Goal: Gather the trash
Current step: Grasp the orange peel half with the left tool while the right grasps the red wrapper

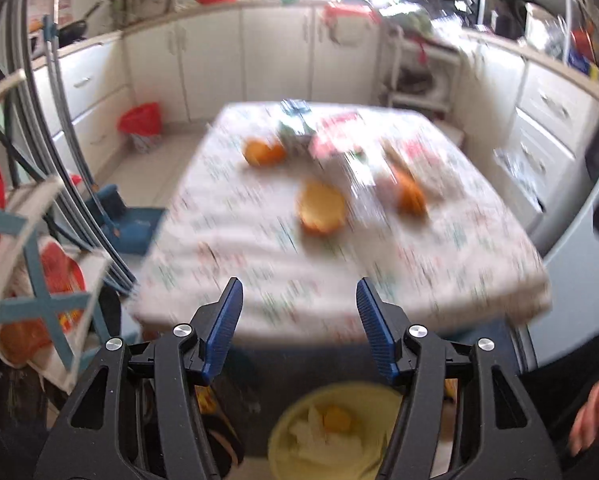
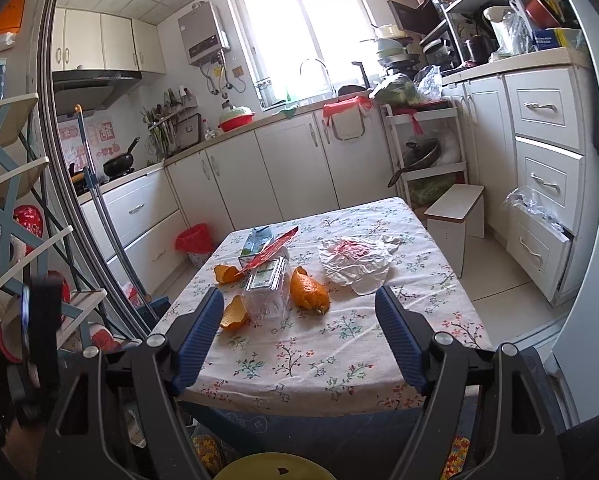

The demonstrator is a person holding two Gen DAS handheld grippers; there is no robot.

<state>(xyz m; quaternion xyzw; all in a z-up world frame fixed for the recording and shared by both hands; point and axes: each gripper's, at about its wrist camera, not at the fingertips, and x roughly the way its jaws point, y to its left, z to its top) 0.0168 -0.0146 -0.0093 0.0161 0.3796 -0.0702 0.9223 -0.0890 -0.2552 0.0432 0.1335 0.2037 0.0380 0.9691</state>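
Trash lies on a table with a floral cloth (image 2: 299,352): orange peels (image 2: 309,292), a crushed clear plastic bottle (image 2: 268,292), a red wrapper (image 2: 273,252) over a blue-green carton (image 2: 255,242), and a crumpled white plastic bag (image 2: 355,262). My right gripper (image 2: 299,336) is open and empty above the table's near edge. My left gripper (image 1: 299,328) is open and empty before the near edge; its view is blurred, showing peels (image 1: 321,208). A yellow bin (image 1: 331,436) with peel and paper inside sits below the left gripper.
A small bin with a red liner (image 2: 194,240) stands on the floor by the cabinets. A white stool (image 2: 455,216) is right of the table. A blue-framed rack (image 2: 15,184) and a mop handle (image 2: 99,208) stand at left. An open drawer (image 2: 539,224) juts out at right.
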